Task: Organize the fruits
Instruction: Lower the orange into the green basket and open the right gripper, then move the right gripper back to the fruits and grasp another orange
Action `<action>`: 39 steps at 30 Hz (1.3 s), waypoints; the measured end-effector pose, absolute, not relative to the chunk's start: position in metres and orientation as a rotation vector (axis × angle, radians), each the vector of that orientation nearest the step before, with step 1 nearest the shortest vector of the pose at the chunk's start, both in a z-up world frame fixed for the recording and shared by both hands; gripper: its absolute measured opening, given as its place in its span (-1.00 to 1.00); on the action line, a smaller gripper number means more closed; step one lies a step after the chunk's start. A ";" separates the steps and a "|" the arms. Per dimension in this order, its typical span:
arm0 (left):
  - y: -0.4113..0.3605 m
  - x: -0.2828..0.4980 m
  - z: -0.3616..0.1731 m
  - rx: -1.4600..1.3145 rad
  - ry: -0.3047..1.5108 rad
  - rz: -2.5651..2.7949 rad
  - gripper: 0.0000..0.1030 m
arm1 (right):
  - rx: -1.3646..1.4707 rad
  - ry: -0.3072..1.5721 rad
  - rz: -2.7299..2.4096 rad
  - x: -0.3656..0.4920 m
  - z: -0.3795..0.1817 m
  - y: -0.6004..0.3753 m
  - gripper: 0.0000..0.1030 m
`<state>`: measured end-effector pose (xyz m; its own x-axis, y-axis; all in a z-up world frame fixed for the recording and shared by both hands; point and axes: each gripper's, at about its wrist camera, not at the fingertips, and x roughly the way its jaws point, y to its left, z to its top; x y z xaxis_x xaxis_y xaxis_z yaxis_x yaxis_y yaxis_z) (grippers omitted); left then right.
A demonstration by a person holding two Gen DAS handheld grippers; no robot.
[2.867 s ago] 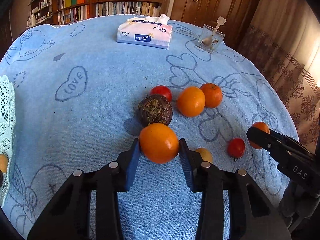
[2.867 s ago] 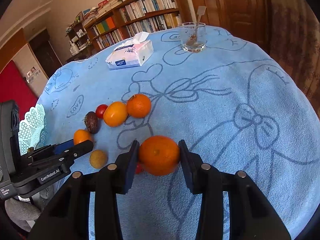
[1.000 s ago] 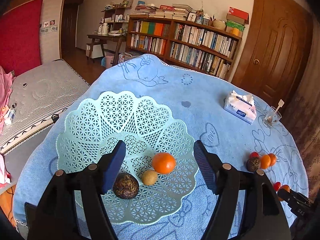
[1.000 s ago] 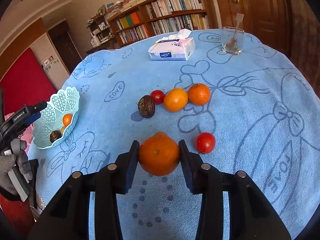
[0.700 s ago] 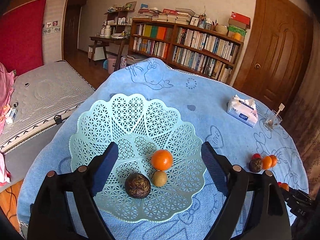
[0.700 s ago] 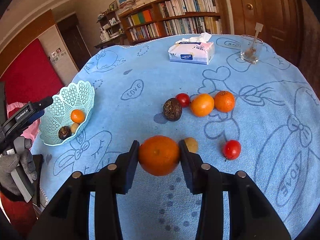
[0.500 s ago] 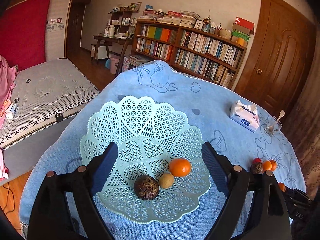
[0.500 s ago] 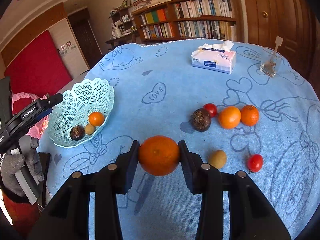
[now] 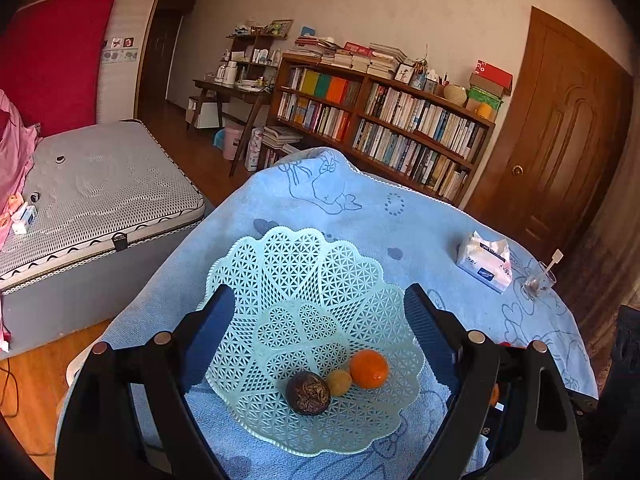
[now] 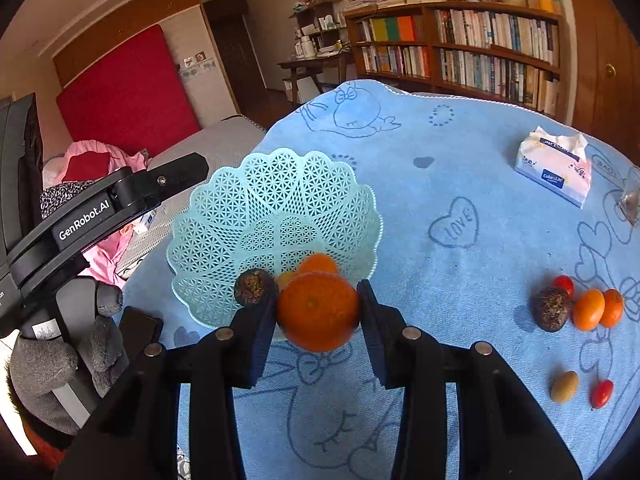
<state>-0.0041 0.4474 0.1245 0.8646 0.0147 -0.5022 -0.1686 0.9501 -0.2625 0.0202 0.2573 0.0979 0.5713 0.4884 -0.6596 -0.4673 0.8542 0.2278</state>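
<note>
A pale green lattice basket stands on the blue cloth near the table's left edge. In it lie an orange, a small tan fruit and a dark wrinkled fruit. My left gripper is open and empty, its fingers spread either side of the basket. My right gripper is shut on another orange, held just over the basket's near rim. On the cloth to the right lie a dark fruit, two oranges, a red tomato, a tan fruit and a small red tomato.
A tissue pack and a glass with a spoon stand at the table's far side. A bed lies beyond the left edge. A gloved hand holds the left gripper beside the basket. Bookshelves line the wall.
My left gripper let its orange go into the basket, opened wide and drew back a little. My right gripper carried its orange leftward across the table to the basket's rim.
</note>
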 end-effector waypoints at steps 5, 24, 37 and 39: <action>0.450 -0.006 0.126 -0.325 0.517 0.096 0.71 | 0.031 0.821 0.593 0.029 0.091 0.284 -0.21; 0.441 -0.003 0.123 -0.325 0.528 0.068 0.91 | 0.083 0.861 0.510 0.031 0.072 0.261 -0.07; 0.433 -0.001 0.117 -0.316 0.552 0.053 0.92 | 0.152 0.864 0.393 0.037 0.068 0.206 0.08; 0.430 -0.001 0.116 -0.310 0.556 0.048 0.92 | 0.167 0.863 0.369 0.038 0.068 0.195 0.09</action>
